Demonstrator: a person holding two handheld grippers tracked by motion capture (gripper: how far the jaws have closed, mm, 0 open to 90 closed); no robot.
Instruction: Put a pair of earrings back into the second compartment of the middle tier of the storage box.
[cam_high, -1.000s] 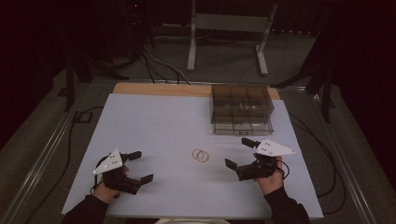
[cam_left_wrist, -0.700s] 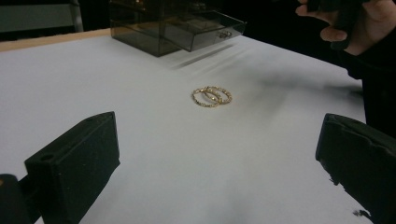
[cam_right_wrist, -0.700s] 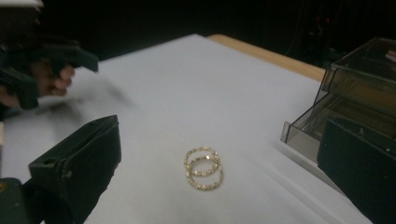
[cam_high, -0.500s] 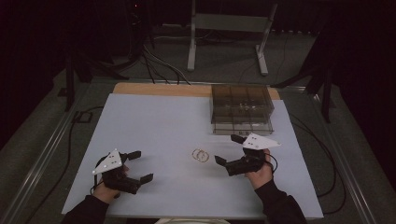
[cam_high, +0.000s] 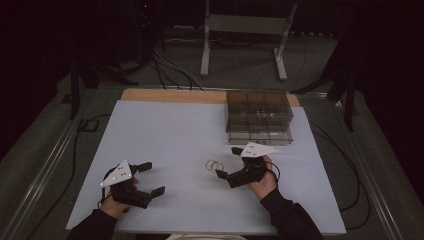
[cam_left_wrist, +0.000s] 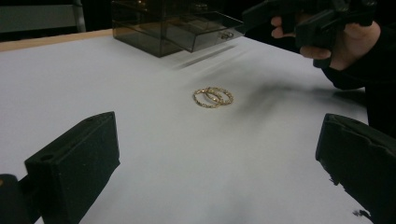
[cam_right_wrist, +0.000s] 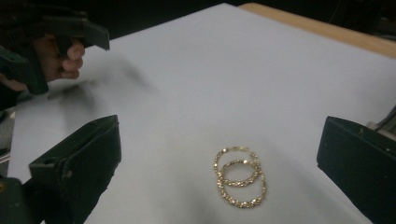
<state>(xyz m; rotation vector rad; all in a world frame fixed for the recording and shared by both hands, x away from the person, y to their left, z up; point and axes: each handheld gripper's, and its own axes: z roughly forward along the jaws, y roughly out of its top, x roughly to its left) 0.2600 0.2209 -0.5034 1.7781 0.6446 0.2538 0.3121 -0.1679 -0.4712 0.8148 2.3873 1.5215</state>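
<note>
the two thin gold rings with a beaded, sparkling edge (cam_high: 215, 165) lie flat on the pale blue-white counter (cam_high: 165, 135), overlapping each other so they touch, in front of the smoky transparent plastic drawer box with small compartments (cam_high: 258, 116) and a little to its left, well apart from it. nothing has been lifted yet: by the look of it the work is at its very start, with the approach nearly made and the grasp, the lift and whatever placing follows all left to do; the lower drawer of the box stands pulled out a little, which suggests the rings may be meant for it, though that is only a guess. the right gripper (cam_high: 231, 162), black with a grey three-cornered plate on top, is just beside the rings on the side away from the box's left edge, held low over the counter in the person's right hand (cam_high: 260, 181), the forearm in a dark sleeve coming up from the near edge; its jaws are spread wide and empty, and in the right gripper view the rings (cam_right_wrist: 239, 181) sit between them, nearer the right-hand one. the left gripper (cam_high: 151, 178) rests far to the left of the box near the counter's front edge, gripped from behind by the left hand (cam_high: 116, 202), its jaws likewise wide apart and holding nothing, pointed towards the rings (cam_left_wrist: 213, 97), which lie well ahead of it.
</note>
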